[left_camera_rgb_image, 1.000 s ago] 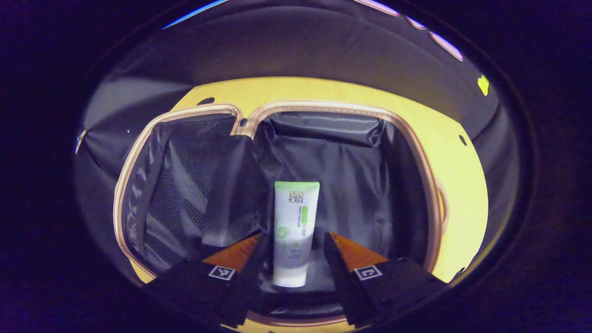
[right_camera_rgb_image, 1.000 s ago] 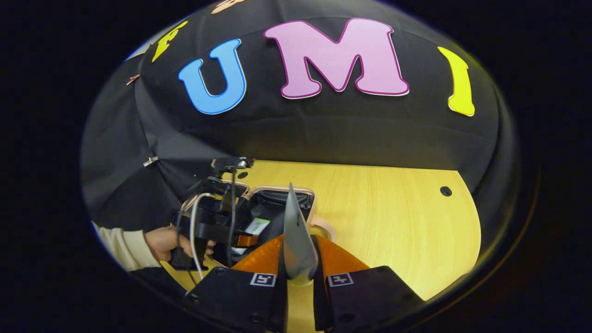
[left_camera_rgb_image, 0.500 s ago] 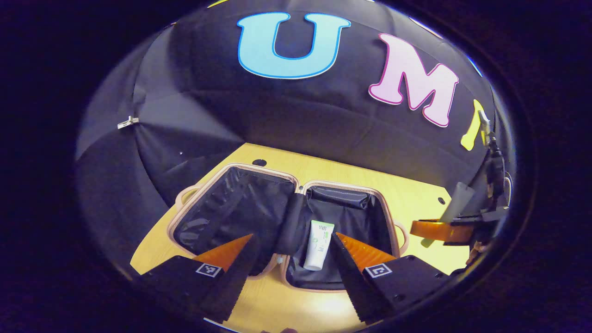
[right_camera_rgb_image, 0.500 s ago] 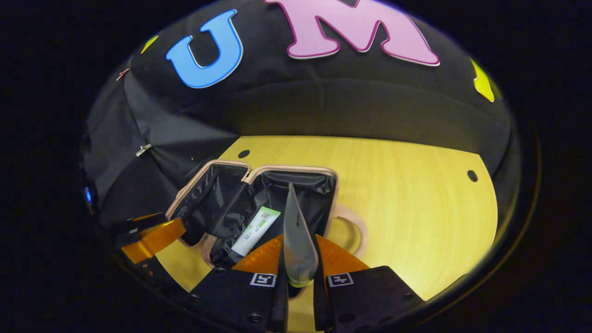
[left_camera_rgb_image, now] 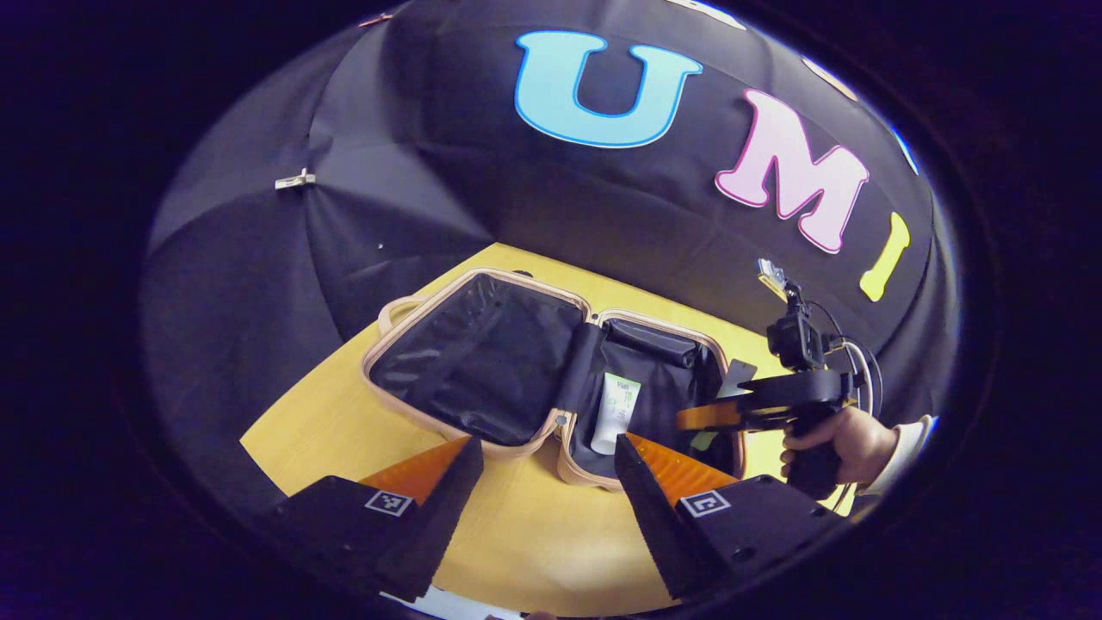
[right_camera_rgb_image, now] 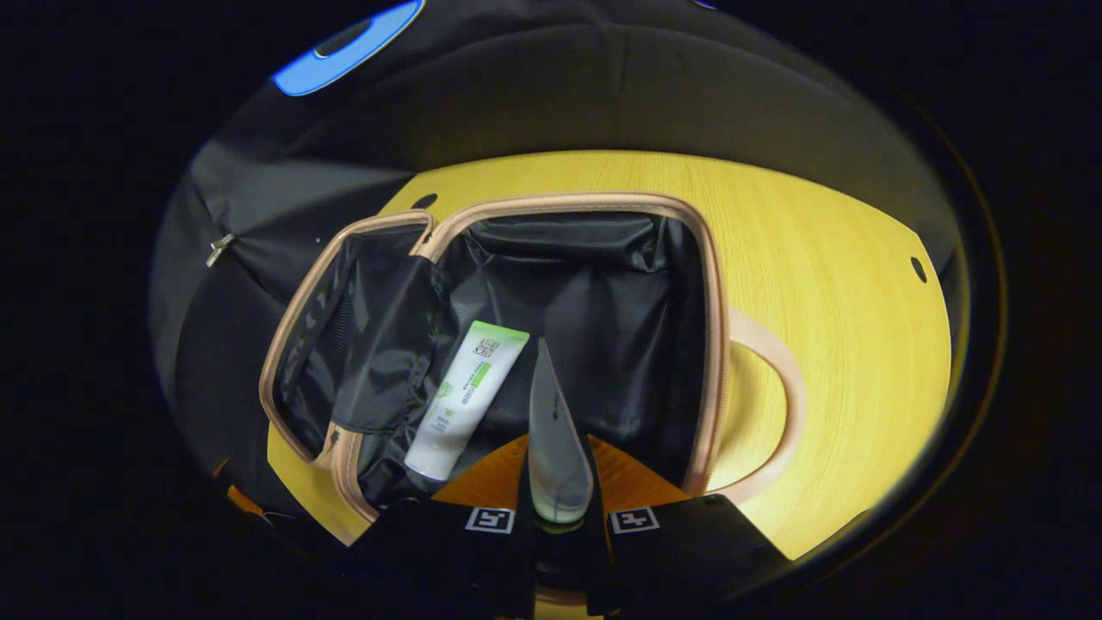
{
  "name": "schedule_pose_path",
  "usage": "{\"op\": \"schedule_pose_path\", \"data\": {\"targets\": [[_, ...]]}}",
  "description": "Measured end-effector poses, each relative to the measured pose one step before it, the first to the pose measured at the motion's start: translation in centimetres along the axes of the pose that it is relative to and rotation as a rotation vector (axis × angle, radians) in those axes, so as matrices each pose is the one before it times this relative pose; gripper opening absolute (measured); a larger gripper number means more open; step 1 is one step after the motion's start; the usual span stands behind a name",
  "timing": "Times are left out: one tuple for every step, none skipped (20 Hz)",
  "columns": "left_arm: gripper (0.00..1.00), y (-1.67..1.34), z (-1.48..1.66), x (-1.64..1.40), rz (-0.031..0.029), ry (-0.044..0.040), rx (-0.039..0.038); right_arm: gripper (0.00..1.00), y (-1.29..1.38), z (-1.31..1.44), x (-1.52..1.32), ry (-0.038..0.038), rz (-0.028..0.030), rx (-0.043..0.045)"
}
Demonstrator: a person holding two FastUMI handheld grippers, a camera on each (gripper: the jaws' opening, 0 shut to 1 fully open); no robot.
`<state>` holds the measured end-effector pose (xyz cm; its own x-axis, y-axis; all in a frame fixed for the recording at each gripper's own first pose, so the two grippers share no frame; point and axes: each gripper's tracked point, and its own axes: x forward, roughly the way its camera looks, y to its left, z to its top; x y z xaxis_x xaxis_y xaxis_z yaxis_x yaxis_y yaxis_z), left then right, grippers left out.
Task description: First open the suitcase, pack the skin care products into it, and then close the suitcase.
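Note:
The open suitcase [left_camera_rgb_image: 482, 362] lies flat on the table, its black lining up. A white-and-green tube [left_camera_rgb_image: 616, 405] rests in its right half. My left gripper [left_camera_rgb_image: 547, 443] hangs open in front of the case, well back from it, nothing between its fingers. In the right gripper view, my right gripper [right_camera_rgb_image: 558, 443] is shut on a grey tube [right_camera_rgb_image: 553, 422] that stands upright just above the right half's lining [right_camera_rgb_image: 603, 293], beside the white-and-green tube [right_camera_rgb_image: 465, 400]. The left gripper view shows the right gripper [left_camera_rgb_image: 697, 419] over the case's right edge, held by a hand [left_camera_rgb_image: 839, 439].
The wooden table [right_camera_rgb_image: 826, 284] has room to the right of the case, with small holes in it. The suitcase's handle [right_camera_rgb_image: 775, 413] sticks out on that side. The mesh-lined left half [right_camera_rgb_image: 344, 344] is open flat. Black cloth walls close off the back.
My left gripper has pulled back and up out of the case, leaving the white-and-green tube inside. My right gripper has carried the grey tube from beside the case to over its right half.

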<state>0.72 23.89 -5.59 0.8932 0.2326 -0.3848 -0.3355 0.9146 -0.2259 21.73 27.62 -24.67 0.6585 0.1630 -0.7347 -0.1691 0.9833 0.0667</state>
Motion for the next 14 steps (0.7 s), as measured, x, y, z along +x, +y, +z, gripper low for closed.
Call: {"op": "schedule_pose_path", "data": {"targets": [[0.97,0.429,-0.322,-0.236,0.00098,0.01216,-0.00477,0.26,-0.112,-0.376,0.230,0.01627,-0.00496,-0.00528],[0.96,0.707,-0.129,-0.228,0.01171,0.00511,0.00838,0.26,-0.208,0.005,0.000,-0.00017,-0.00957,-0.00723],[0.97,0.953,0.209,-0.144,0.01690,-0.00500,0.00882,0.28,-0.128,0.360,-0.148,-0.01696,-0.00877,-0.00731],[0.97,0.687,0.203,-0.145,0.00668,-0.00364,0.00095,0.29,0.087,0.373,-0.322,-0.02029,0.00226,-0.00375],[0.96,0.553,0.080,-0.114,0.00653,-0.00224,-0.00628,0.22,-0.040,0.304,-0.018,-0.01949,-0.00557,-0.00166],[0.96,0.737,-0.072,0.076,0.01335,0.01014,-0.00978,0.22,0.534,0.427,-0.489,-0.00614,0.01412,0.00752],[0.96,0.697,-0.052,0.090,0.01689,0.00644,-0.00744,0.40,0.335,0.061,-0.534,0.00064,0.00451,0.00374],[0.97,0.572,0.393,0.113,0.01323,-0.00971,-0.00718,0.57,0.022,0.349,-0.448,-0.01239,0.00470,0.00312],[0.97,0.409,0.387,0.236,0.00750,-0.00964,-0.00651,0.59,0.034,0.369,-0.695,-0.02162,-0.00047,-0.00526],[0.97,0.654,0.462,0.353,0.01326,-0.01102,-0.00337,0.65,-0.064,0.380,-0.921,-0.02254,-0.00041,-0.00993],[0.96,1.145,0.493,0.763,0.02778,-0.00491,-0.00511,0.78,-0.218,0.255,-1.060,-0.02401,-0.00642,-0.01221],[0.97,1.085,0.283,0.878,0.02603,0.01867,-0.02011,0.95,-0.153,0.271,-0.685,-0.02120,0.00092,-0.01207],[0.96,0.918,0.663,0.939,0.01450,0.01764,-0.03234,0.99,-0.111,0.097,-0.890,-0.01412,0.00264,-0.02073],[0.97,0.830,0.984,1.129,0.01378,0.00375,-0.02900,0.98,-0.437,-0.031,-0.833,-0.01438,-0.00461,-0.02842]]}}
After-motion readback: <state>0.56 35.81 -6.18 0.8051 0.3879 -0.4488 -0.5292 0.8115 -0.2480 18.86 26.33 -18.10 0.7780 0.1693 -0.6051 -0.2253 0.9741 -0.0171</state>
